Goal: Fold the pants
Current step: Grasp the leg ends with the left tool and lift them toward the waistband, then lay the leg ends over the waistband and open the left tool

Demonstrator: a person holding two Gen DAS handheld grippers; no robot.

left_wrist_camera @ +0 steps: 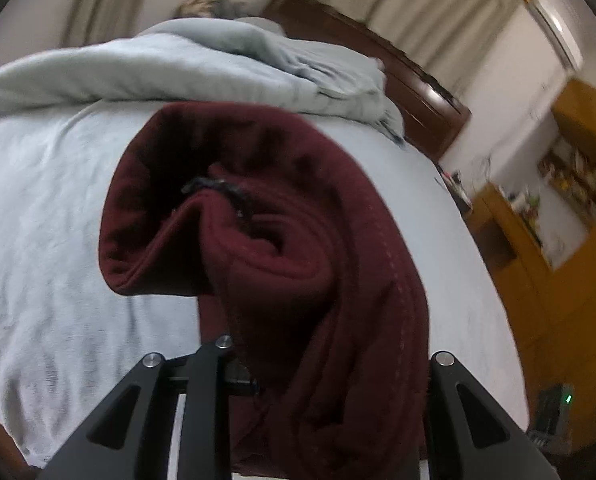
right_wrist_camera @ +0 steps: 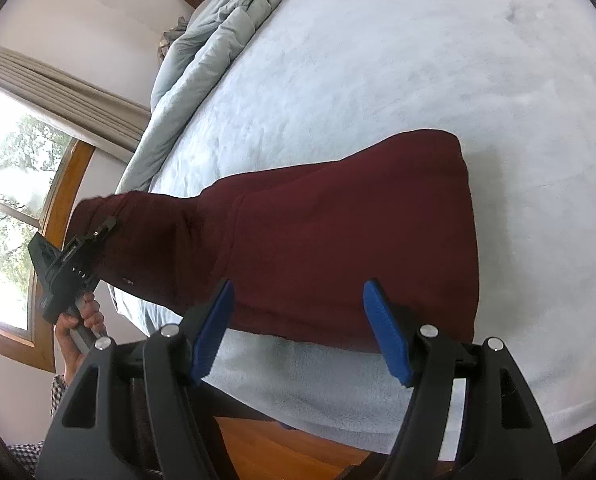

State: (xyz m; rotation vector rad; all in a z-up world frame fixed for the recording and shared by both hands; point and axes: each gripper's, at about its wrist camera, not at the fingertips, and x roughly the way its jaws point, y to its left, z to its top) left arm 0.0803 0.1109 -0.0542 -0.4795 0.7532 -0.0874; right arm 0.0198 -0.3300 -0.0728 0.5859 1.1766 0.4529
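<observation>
In the left wrist view, the maroon pants [left_wrist_camera: 281,240] are seen draped over and around the left gripper [left_wrist_camera: 322,364], one end lifted clear of the pale blue bed sheet [left_wrist_camera: 49,208]. The cloth hides the fingertips, so the width of the jaws cannot be read directly; since the fabric hangs from them, it is judged that they are clamped on it. A rumpled grey duvet [left_wrist_camera: 177,68] lies at the head of the bed, well apart from the garment. A fold appears to be in hand: 1 end is being carried while the rest lies on the bed.

In the right wrist view, the pants [right_wrist_camera: 338,240] are seen lying across the sheet [right_wrist_camera: 418,60] near the bed's edge, with 1 end raised at the left gripper [right_wrist_camera: 97,232], which is held in the person's left hand [right_wrist_camera: 77,320]. The right gripper [right_wrist_camera: 298,332] is held wide apart, its 2 blue pads [right_wrist_camera: 213,328] empty and hovering just beside the near edge of the fabric. The next move is judged to call for the right gripper to be closed on that near edge, so that both ends can be carried over together and laid flat.
</observation>
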